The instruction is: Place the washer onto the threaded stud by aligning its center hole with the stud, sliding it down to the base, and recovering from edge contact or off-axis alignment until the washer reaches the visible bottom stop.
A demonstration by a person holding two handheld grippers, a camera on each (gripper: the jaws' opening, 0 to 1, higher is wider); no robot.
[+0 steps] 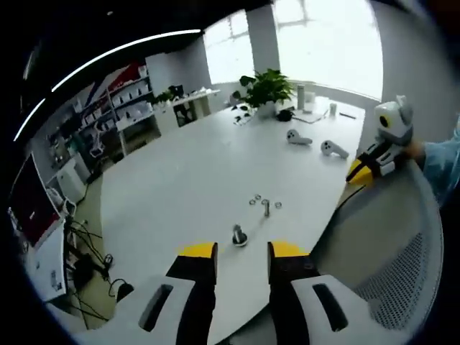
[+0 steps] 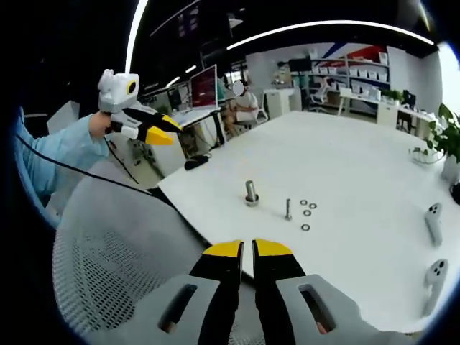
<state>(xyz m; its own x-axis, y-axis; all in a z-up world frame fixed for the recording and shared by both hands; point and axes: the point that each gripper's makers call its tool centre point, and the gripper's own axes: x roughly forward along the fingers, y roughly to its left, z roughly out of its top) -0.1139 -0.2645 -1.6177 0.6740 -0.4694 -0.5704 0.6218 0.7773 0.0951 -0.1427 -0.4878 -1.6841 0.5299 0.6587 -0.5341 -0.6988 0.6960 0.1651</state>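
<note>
While both of your tools hang back from the work, decide which one takes a washer, because nothing is gripped yet. Your left tool [image 1: 242, 253] has its jaws parted with bare tabletop [image 1: 194, 172] showing between them; your right tool [image 2: 248, 251] has its jaws drawn nearly together with nothing between them, held above the mesh back of a chair [image 2: 115, 244]. You can also see the right tool off to the right side in the left gripper view, and the left tool [image 2: 154, 131] off to the left in the right gripper view, both held up in the air.

To do this step well, bring one tool low and pinch a washer by its rim, leaving the center hole open. These washers look thin and flat, so I would expect them to slip; approach at a shallow angle.

From your left tool, the washers [image 1: 256, 200] lie ahead and slightly right, three small rings clustered around a thin upright stud [image 1: 266, 208]. A thicker upright piece on a round base [image 1: 238, 235] stands nearer, just beyond the jaw tips. From your right tool, the washers [image 2: 307, 212] sit ahead and to the right, just beside the thin stud [image 2: 288, 209], with the thicker piece [image 2: 251, 192] straight ahead.
</note>
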